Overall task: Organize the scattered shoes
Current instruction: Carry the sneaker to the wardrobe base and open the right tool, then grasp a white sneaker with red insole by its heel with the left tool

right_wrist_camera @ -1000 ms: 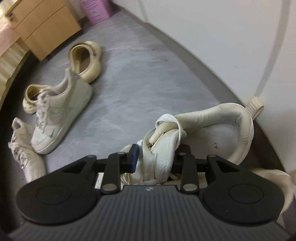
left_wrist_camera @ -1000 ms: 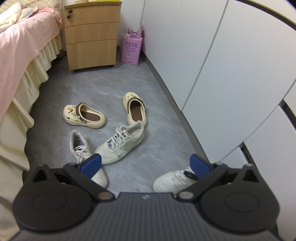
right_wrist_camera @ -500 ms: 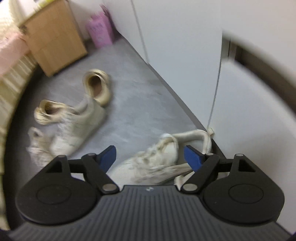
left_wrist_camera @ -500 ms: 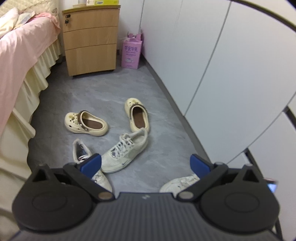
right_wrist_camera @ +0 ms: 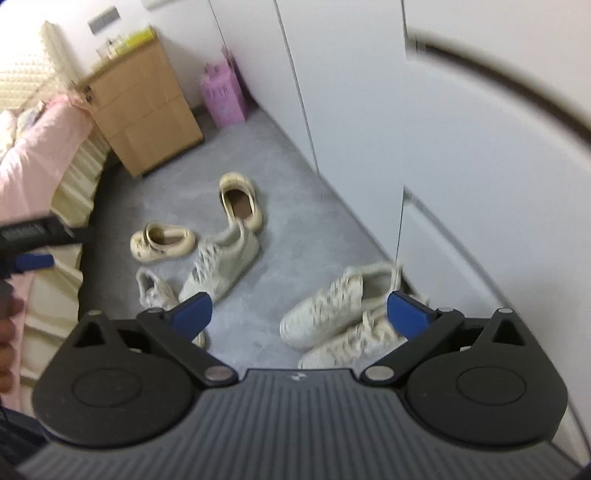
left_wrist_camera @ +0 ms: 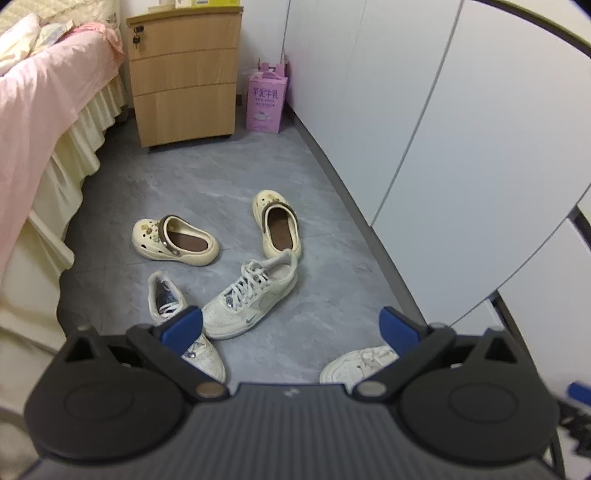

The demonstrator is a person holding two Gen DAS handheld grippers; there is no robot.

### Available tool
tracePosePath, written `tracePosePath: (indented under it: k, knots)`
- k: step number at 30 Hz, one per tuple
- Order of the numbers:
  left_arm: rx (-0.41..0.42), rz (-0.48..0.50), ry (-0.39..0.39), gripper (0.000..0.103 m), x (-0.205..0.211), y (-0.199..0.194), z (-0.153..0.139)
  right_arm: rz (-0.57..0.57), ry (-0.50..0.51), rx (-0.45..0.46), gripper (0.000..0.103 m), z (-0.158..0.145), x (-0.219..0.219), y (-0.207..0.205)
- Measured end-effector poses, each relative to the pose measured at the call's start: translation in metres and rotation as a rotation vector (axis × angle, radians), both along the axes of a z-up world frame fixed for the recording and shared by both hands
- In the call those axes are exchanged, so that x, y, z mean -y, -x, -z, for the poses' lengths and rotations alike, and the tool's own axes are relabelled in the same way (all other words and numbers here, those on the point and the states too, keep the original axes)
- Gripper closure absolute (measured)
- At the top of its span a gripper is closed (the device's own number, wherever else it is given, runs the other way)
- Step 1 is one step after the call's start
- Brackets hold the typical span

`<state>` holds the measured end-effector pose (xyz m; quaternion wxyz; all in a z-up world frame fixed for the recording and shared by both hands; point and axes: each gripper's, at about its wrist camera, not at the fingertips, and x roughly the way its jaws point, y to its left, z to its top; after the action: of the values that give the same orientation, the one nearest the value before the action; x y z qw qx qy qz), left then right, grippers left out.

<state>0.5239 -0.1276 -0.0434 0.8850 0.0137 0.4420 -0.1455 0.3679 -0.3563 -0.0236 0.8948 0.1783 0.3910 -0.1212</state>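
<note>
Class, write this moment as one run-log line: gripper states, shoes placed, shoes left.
left hand-held gripper open | right hand-held gripper open | sneaker pair by wardrobe | clogs, two sneakers scattered

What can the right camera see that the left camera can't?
Only the right camera shows two white sneakers paired beside the wardrobe, plus the left gripper at its edge. Only the left camera shows the drawer key and the print on the pink carton sharply; it catches just one toe of that pair. Both show two clogs, two scattered sneakers, the nightstand and the bed.
</note>
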Motion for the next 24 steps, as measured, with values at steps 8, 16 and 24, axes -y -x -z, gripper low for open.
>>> tracePosePath:
  k: [8,16,24]
  knots:
    - [-0.023,-0.035,-0.001,0.0,-0.025,0.001,0.007,0.033,-0.098,0.1,0.0,-0.013,-0.045,0.009]
    - [0.061,0.122,-0.216,0.0,-0.061,-0.018,0.033,0.089,-0.336,0.263,0.0,-0.02,-0.066,-0.017]
    - [-0.032,0.294,-0.425,0.0,-0.077,-0.061,0.078,0.05,-0.478,0.431,0.0,-0.03,-0.053,-0.006]
